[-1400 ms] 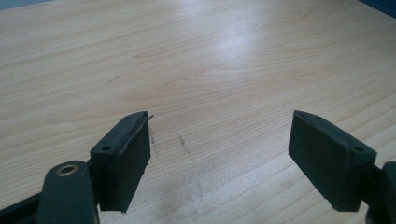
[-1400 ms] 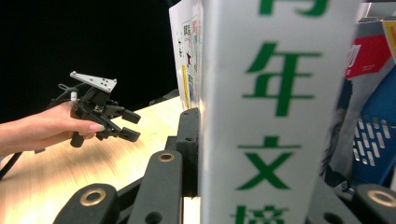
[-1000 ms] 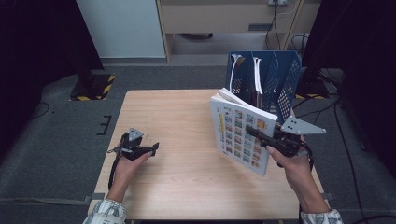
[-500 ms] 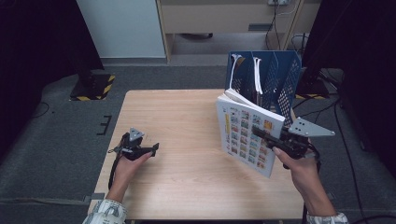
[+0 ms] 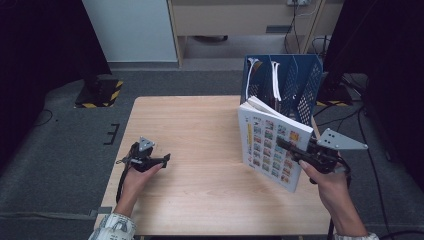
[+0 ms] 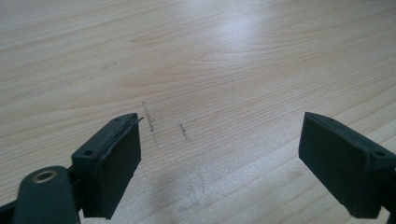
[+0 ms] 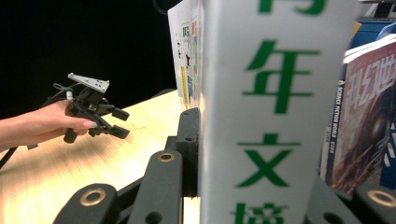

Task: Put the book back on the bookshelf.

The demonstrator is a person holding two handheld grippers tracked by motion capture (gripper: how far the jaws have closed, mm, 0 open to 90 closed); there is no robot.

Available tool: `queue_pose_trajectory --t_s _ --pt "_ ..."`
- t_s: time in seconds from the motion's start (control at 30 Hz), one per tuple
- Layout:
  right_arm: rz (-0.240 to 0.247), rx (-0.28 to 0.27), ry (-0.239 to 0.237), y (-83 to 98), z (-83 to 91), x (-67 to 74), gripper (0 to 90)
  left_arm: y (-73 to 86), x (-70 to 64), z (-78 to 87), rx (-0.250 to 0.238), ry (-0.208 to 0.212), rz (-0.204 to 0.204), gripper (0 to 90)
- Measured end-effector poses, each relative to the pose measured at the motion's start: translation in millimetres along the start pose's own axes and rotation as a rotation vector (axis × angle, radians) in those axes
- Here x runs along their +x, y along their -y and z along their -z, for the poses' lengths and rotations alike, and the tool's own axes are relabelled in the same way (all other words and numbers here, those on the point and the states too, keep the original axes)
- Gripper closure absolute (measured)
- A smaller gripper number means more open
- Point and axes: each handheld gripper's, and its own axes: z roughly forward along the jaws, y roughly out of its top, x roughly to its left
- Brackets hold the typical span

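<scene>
Pale wooden worktop (image 5: 200,130), grain running across, standing on grey carpet. At its far right corner, a blue perforated file rack (image 5: 300,82) with upright dividers; white papers stand in its left slots. Just in front of the rack, a thick white book (image 5: 267,145) held upright and tilted, its cover a grid of small coloured pictures facing left, lower edge close above the worktop near the right edge. In the right gripper view its spine bears large green characters, and a magazine (image 7: 362,116) with a dark reddish cover stands just beyond it. Right hand-held gripper (image 5: 295,148) pinches the book across its thickness, one black jaw flat against the cover; grey three-cornered plate on top, the person's hand gripping from behind. Left hand-held gripper (image 5: 162,159) rests low at the worktop's left side, well apart from the book, jaws spread wide with bare wood between them, pinching nothing. Faint pencil-like marks (image 6: 149,122) on the wood ahead of those jaws.
</scene>
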Motion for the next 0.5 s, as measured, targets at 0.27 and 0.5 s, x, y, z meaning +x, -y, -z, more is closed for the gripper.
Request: queue_pose_trajectory --t_s 0.27,0.5 --pt "0.005 0.004 0.011 0.0 6.3 -1.4 74.1 -0.3 0.3 0.4 -0.003 0.0 0.001 13.1" --pt "-0.002 0.0 0.024 0.0 12.7 -5.1 74.1 -0.4 -0.7 0.1 -0.005 0.001 -0.002 13.2"
